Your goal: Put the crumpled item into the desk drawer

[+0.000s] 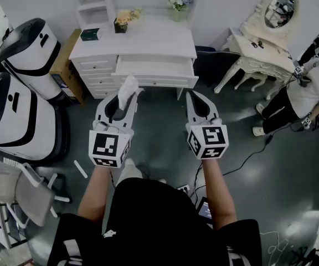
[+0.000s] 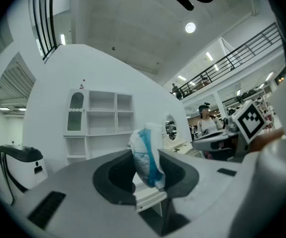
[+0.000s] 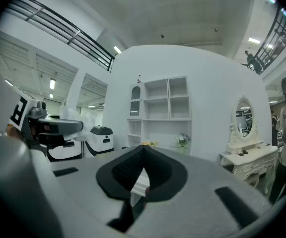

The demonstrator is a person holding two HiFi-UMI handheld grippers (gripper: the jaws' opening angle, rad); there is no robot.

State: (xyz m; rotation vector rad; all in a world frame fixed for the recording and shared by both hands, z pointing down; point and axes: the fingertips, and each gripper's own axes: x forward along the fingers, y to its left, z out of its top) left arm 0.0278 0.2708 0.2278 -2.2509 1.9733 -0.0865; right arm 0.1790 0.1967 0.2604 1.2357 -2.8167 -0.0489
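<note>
No words, numbers or brands can be read; the only printed marks are black-and-white square patterns on the cube [image 1: 111,148] of the left gripper [image 1: 127,97] and the cube [image 1: 208,141] of the right gripper [image 1: 193,96]

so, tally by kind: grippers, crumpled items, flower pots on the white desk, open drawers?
grippers: 2, left gripper and right gripper
crumpled item: 1, in the left gripper
flower pots: 2
open drawer: 1
total: 6

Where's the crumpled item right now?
The crumpled item is clamped in the jaws of the left gripper, left of centre in the head view, just in front of the open drawer of the white desk.
</note>
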